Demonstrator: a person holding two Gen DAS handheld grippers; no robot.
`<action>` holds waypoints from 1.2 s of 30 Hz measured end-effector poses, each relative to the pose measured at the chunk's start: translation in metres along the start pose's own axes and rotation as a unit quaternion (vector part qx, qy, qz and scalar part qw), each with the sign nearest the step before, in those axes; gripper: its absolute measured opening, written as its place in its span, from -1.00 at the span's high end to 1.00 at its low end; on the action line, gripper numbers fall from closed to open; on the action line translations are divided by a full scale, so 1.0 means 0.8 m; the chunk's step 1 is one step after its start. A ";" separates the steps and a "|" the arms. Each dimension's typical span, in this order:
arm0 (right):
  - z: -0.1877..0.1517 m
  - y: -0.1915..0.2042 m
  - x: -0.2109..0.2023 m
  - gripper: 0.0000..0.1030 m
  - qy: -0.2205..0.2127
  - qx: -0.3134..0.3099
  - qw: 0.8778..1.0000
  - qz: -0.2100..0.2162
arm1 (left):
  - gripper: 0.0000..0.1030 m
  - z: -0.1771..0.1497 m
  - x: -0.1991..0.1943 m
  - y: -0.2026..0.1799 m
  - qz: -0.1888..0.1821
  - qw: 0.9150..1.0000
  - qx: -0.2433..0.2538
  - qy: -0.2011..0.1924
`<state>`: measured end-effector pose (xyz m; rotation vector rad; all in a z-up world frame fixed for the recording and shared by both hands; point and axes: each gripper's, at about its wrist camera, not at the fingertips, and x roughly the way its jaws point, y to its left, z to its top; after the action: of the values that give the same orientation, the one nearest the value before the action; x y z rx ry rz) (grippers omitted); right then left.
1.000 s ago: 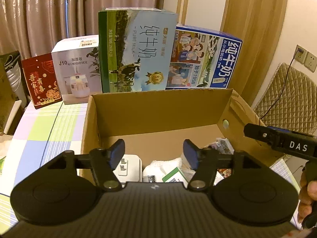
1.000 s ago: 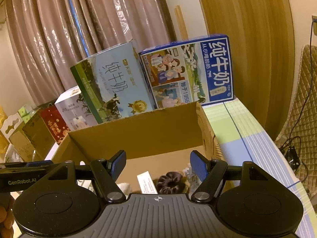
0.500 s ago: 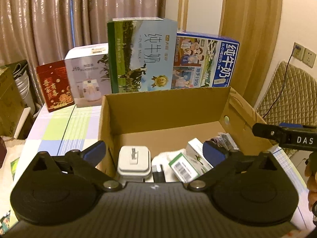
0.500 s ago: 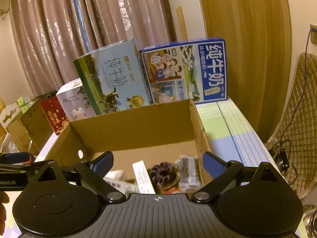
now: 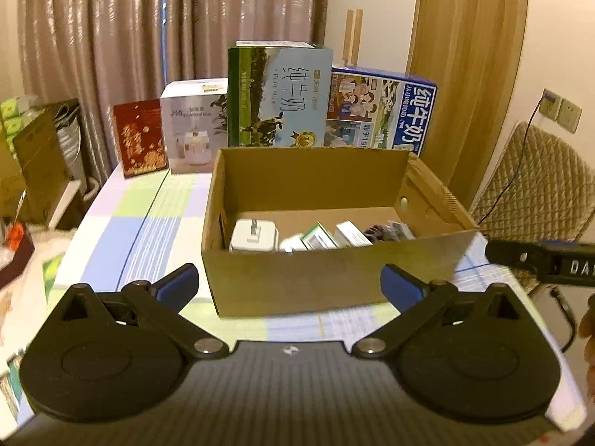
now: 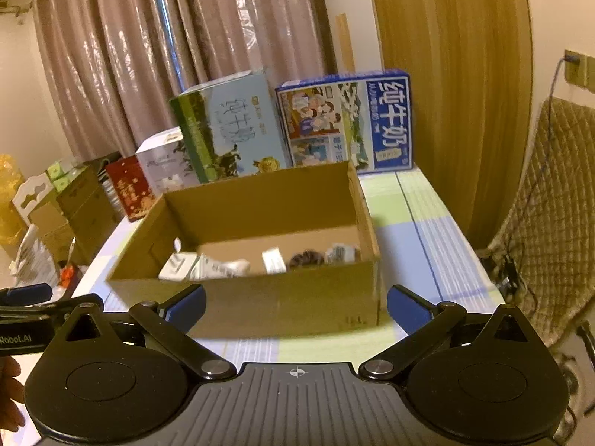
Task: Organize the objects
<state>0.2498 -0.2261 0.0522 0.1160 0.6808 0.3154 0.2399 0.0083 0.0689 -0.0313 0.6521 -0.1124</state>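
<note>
Both grippers sit in front of the cardboard box (image 5: 297, 278), empty. The left gripper (image 5: 289, 285) has its fingers spread wide apart, and so does the right gripper (image 6: 296, 307). The box is at 12 o'clock from each, on the checked tablecloth (image 5: 148, 219).

Inside, only the tops of things poke over the near wall — a white plug adapter (image 5: 254, 236) at the left end, a couple of small cartons (image 5: 321, 237) mid-box, and something dark (image 6: 306, 259) toward 1 o'clock that I can't identify. The right wrist view is blurry, so labels are unreadable. Milk cartons (image 5: 279, 96) stand behind the box, their bottoms hidden by it.
</note>
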 end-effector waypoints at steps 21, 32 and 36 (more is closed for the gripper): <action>-0.077 0.029 -0.184 -0.96 0.015 -0.038 0.999 -0.007 | -0.98 -0.083 -0.195 -0.043 0.041 0.999 -0.027 0.016; -0.105 0.035 -0.220 -0.96 0.012 -0.037 0.999 -0.011 | -0.98 -0.113 -0.228 -0.054 0.047 0.998 -0.038 0.014; -0.109 0.037 -0.220 -0.96 0.019 -0.039 0.999 -0.010 | -0.98 -0.116 -0.229 -0.056 0.046 0.998 -0.036 0.015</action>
<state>0.0583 -0.2549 0.0964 0.0281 0.7066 0.3263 0.0347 -0.0148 0.1090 -0.0686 0.6861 -0.0012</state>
